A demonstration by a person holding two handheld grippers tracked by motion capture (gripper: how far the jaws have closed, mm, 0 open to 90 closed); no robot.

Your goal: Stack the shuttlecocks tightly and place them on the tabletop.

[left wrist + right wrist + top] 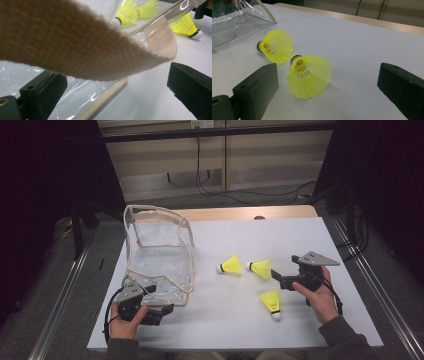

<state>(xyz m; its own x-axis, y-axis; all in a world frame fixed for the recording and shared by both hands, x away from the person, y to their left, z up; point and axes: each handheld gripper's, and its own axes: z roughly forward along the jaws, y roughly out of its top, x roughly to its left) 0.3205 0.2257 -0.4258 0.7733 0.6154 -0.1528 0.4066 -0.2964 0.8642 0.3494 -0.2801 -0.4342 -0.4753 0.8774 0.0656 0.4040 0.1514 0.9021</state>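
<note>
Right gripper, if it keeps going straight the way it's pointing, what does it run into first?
Most likely the nearer yellow shuttlecock, lying between the open jaws of the right gripper. A second shuttlecock lies just beyond it, though depth is hard to judge.

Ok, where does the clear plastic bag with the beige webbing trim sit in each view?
High view: clear plastic bag with beige webbing trim, left of centre, beside the left claw.
Left gripper view: bag low between the jaws, its beige strap across the top.
Right gripper view: bag, top-left corner.
Shared landmark: the yellow mesh shuttlecock nearest the bag.
</note>
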